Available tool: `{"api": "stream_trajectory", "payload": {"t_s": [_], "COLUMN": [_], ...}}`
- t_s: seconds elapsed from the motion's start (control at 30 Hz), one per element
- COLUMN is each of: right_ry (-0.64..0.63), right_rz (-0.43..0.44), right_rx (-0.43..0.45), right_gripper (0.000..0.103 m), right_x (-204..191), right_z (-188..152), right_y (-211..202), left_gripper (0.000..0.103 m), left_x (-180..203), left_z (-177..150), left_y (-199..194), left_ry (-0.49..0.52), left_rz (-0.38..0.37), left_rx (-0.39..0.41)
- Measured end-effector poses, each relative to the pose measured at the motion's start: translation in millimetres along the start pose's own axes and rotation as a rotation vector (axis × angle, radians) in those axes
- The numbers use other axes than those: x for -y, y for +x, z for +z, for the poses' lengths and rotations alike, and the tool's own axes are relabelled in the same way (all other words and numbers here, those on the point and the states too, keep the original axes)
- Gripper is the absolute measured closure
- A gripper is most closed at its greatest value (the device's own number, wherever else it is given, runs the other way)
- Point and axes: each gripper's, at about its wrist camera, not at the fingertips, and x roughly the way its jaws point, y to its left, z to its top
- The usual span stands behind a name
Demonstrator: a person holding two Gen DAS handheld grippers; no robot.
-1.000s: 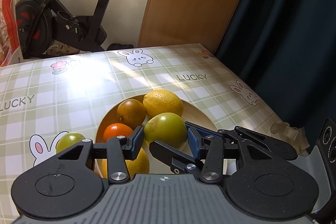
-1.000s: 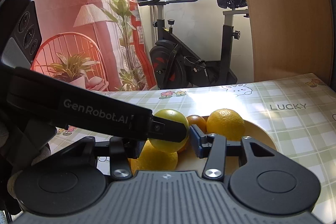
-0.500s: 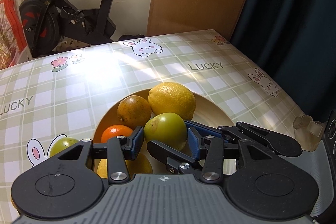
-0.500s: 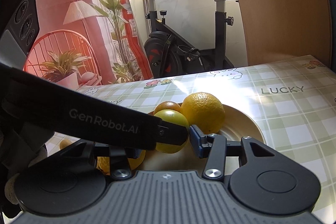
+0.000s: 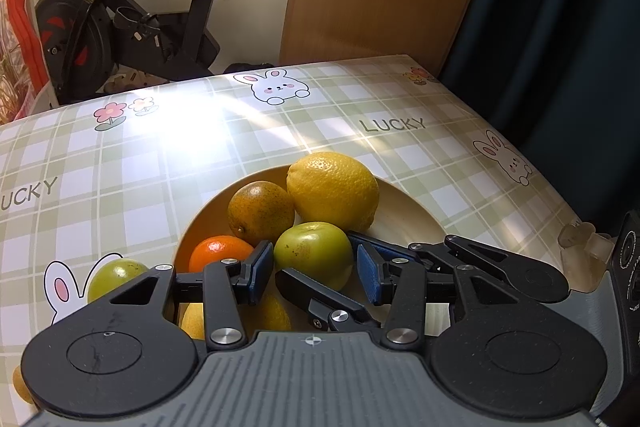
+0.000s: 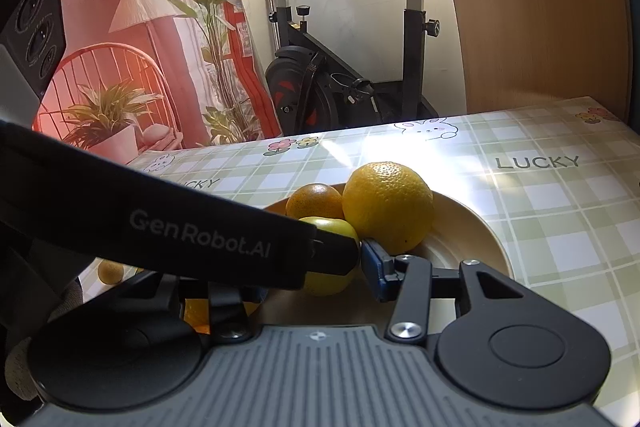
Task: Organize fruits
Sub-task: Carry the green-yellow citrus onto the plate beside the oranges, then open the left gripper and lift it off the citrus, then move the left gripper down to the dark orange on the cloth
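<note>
A green fruit (image 5: 316,259) hangs just above the tan plate (image 5: 412,211), and both grippers grip it. My left gripper (image 5: 314,273) is shut on its sides with the blue pads. My right gripper's fingers (image 5: 320,301) clamp it crosswise from the right. In the right wrist view my right gripper (image 6: 316,279) shows one blue pad against the green fruit (image 6: 332,227); its other finger is hidden behind the left gripper's arm (image 6: 200,227). On the plate lie a big yellow citrus (image 5: 332,191), a dull orange (image 5: 260,211), a tangerine (image 5: 220,255) and a yellow fruit (image 5: 272,315).
Another green fruit (image 5: 116,277) sits on the checked tablecloth left of the plate, and a small yellow fruit (image 6: 110,271) lies further left. A clear plastic clip (image 5: 580,243) marks the table's right edge. An exercise bike (image 6: 340,87), a wooden panel and a dark curtain stand behind.
Both grippers have sunk a little toward the plate with the green fruit still between them. Neither grip has changed.
</note>
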Motion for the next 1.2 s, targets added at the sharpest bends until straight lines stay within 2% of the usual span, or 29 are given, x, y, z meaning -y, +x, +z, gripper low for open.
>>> {"api": "stream_trajectory", "payload": {"t_s": [0.2,0.37,0.47,0.63,0.8,0.97,1.2], "right_ry": [-0.004,-0.015,-0.023,-0.030,-0.025,-0.045,-0.151], "right_rz": [-0.008,-0.011,-0.018,-0.018,0.000,0.047,0.124], "right_rx": [-0.004,0.044,0.060,0.079,0.099,0.099,0.037], "right_gripper": [0.054,0.044,0.044,0.044,0.044,0.044,0.045], "right_x": [0,-3,-5,-9,-16,-36,-83], "right_z": [-1,-5,-7,-10,-10,-6,-4], "right_y": [1,-9,-14,-25,-36,-38,-18], "left_gripper": [0.053,0.051,0.046,0.046,0.046,0.046,0.046], "left_x": [-2,-9,-20,-50,-89,-121,-147], "left_z": [0,1,1,-2,-14,-26,-45], "left_y": [-7,-27,-47,-80,-105,-117,-123], "left_ry": [-0.020,-0.029,-0.049,-0.076,-0.132,-0.170,-0.218], "left_rz": [-0.009,-0.030,-0.040,-0.039,0.004,0.046,0.034], "left_rx": [0.001,0.027,0.059,0.109,0.144,0.147,0.152]}}
